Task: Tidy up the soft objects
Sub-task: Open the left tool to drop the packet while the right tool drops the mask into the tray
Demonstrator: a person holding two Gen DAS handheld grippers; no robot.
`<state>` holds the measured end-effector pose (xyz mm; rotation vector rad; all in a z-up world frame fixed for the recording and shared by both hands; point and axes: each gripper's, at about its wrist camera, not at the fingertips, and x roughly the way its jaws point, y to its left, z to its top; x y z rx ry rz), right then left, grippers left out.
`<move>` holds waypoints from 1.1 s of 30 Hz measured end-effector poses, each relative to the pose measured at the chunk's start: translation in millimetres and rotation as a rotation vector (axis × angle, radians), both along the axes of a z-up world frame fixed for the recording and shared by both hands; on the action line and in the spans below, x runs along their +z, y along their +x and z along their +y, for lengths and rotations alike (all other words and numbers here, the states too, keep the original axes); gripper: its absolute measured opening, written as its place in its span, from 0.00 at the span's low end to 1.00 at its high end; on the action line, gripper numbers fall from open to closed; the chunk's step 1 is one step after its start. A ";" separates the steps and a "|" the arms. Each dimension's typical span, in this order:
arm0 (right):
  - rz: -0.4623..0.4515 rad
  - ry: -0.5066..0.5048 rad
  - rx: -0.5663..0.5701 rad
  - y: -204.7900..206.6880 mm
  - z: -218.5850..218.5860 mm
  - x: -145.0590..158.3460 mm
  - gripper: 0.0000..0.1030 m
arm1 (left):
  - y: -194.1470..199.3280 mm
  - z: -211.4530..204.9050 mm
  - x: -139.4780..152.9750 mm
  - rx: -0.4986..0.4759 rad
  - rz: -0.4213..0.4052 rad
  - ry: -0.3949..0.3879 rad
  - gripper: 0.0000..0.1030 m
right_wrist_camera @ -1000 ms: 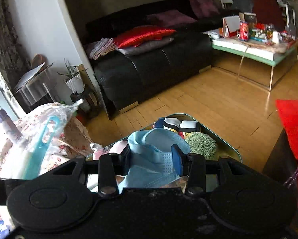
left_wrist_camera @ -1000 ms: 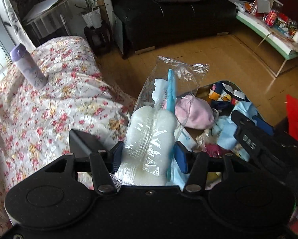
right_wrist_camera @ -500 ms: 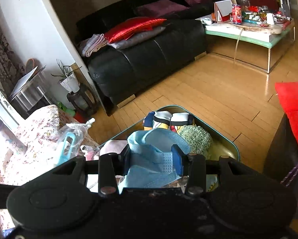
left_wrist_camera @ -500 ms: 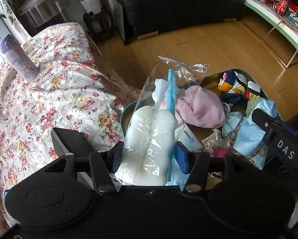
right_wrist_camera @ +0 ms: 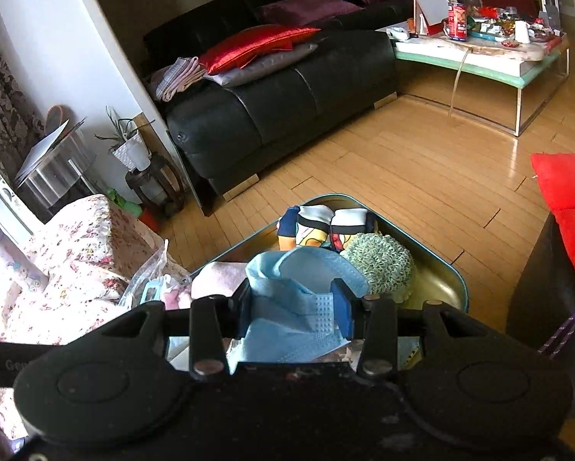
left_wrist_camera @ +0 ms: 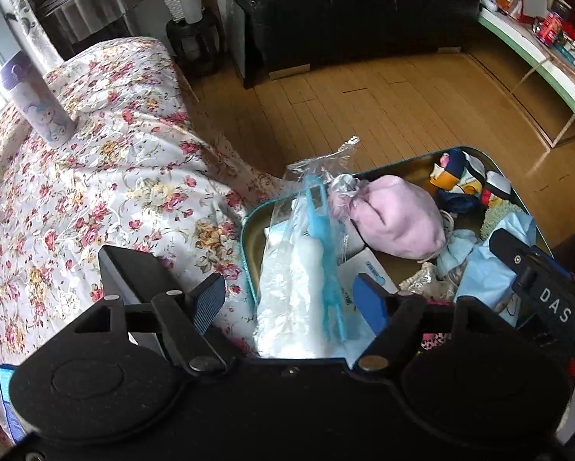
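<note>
A clear plastic bag (left_wrist_camera: 299,288) with a white fluffy item and a blue plastic piece lies tilted at the near left end of a teal-rimmed tin (left_wrist_camera: 249,226). My left gripper (left_wrist_camera: 289,303) straddles the bag with its jaws opening, and the left pad stands clear of it. Inside the tin are a pink pouch (left_wrist_camera: 395,223), cartoon socks (right_wrist_camera: 326,223) and a green knitted pad (right_wrist_camera: 379,265). My right gripper (right_wrist_camera: 292,307) hangs over the tin (right_wrist_camera: 441,265). Its pads still press a stack of blue face masks (right_wrist_camera: 299,296) while its jaws are opening slightly.
A floral bedspread (left_wrist_camera: 95,192) lies left of the tin, with a purple bottle (left_wrist_camera: 37,103) and a black box (left_wrist_camera: 133,269) on it. Wooden floor (right_wrist_camera: 402,153) stretches beyond to a black sofa (right_wrist_camera: 280,88) and a cluttered low table (right_wrist_camera: 479,57). Red cushion (right_wrist_camera: 564,180) at right.
My left gripper has sunk toward the tin and spread its jaws. The bag it held upright has slumped into the tin. The right gripper keeps its hold on the masks.
</note>
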<state>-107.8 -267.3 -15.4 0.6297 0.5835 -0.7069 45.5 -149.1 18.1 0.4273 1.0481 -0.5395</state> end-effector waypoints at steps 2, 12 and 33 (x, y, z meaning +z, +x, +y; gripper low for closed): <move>-0.010 0.002 0.022 0.9 0.8 0.6 0.59 | 1.4 1.7 -1.2 0.008 0.006 -0.006 0.68; -0.048 0.064 -0.036 -8.7 -11.4 -2.9 0.73 | -6.0 3.7 3.3 -0.010 -0.017 -0.027 0.74; -0.098 0.010 -0.077 -18.0 -6.1 3.2 0.76 | -15.4 7.2 12.6 -0.015 -0.059 -0.039 0.75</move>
